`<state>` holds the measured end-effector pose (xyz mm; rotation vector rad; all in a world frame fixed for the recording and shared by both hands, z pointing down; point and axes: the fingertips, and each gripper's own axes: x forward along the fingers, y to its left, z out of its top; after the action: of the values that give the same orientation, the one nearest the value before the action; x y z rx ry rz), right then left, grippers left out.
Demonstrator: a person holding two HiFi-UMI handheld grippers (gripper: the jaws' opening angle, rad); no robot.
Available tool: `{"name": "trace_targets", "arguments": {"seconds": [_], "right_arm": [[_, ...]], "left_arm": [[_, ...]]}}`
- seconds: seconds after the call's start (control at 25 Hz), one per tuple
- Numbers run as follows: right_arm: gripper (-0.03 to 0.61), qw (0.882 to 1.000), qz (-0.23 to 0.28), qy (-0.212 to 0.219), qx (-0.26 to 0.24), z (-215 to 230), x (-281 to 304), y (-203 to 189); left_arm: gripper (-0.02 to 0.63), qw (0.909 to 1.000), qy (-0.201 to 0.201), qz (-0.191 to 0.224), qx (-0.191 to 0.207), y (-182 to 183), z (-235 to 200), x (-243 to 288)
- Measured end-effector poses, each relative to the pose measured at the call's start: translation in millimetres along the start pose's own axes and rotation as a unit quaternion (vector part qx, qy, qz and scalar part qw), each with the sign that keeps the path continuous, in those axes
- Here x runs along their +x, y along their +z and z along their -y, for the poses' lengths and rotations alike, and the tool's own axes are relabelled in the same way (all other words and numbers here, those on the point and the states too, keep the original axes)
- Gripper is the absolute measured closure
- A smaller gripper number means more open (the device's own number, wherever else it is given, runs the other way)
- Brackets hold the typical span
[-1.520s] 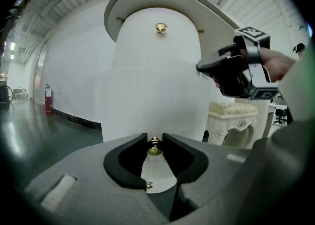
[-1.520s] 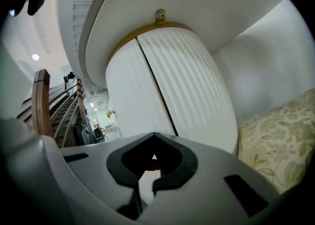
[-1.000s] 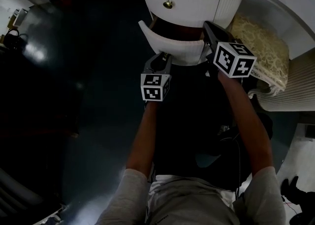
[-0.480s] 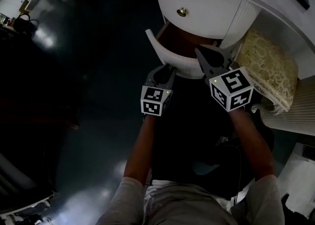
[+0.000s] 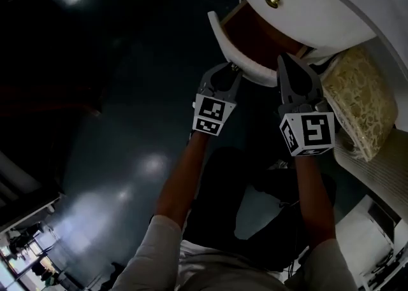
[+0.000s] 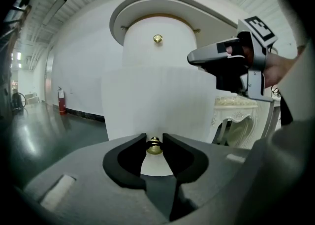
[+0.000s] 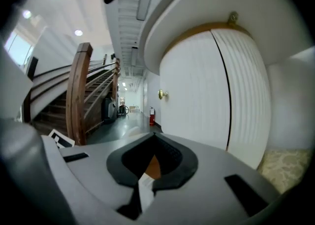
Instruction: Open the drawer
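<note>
The white curved cabinet (image 5: 306,9) has a lower drawer (image 5: 233,51) pulled out, its brown inside (image 5: 258,32) showing. My left gripper (image 5: 231,67) is at the drawer's white front (image 6: 157,106); in the left gripper view (image 6: 154,143) its pads press on either side of the small brass knob (image 6: 154,146). My right gripper (image 5: 285,60) hovers just right of the drawer's end, jaws together and holding nothing; it also shows from the side as the right gripper (image 6: 194,59). The upper drawer's knob (image 5: 273,0) is above.
A cream upholstered seat with a carved white frame (image 5: 357,99) stands close on the right of the cabinet. Dark glossy floor (image 5: 127,124) spreads to the left. A wooden stair post (image 7: 78,96) and a red fire extinguisher (image 6: 61,102) are farther off.
My right gripper has rolled and shifted from over the open drawer to beside its right end. The left gripper has stayed at the drawer front. The head view has swung.
</note>
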<state>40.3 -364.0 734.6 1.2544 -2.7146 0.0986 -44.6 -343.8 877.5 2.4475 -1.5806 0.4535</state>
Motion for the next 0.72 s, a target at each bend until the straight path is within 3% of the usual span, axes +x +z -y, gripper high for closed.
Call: {"name": "trace_targets", "arguments": {"seconds": [0.08,0.12,0.32,0.48,0.72], "right_arm": [[0.563,0.999,0.021,0.007,-0.048,-11.1,-9.1,1.8],[0.563,0.999,0.023,0.014,-0.047,-18.5,-15.2,1.6],[0.563,0.997,-0.05,0.026,0.046,-30.8,-54.9,-21.9],[0.563,0.994,-0.084,0.046,0.046,-42.0,-82.3,-12.1],[0.563,0.993,-0.094,0.031,0.063,-49.9,-100.4,6.3]], "left_arm": [[0.508,1.0,0.003,-0.003,0.005,0.1,1.1,-0.8],[0.508,0.9999,0.003,-0.008,0.007,-1.7,0.1,-4.2],[0.508,0.999,-0.011,-0.042,0.011,-7.8,-4.5,-16.9],[0.508,0.9962,-0.011,-0.084,0.018,-16.8,-4.0,-29.3],[0.508,0.9927,-0.01,-0.119,0.015,-25.2,-10.0,-55.3]]}}
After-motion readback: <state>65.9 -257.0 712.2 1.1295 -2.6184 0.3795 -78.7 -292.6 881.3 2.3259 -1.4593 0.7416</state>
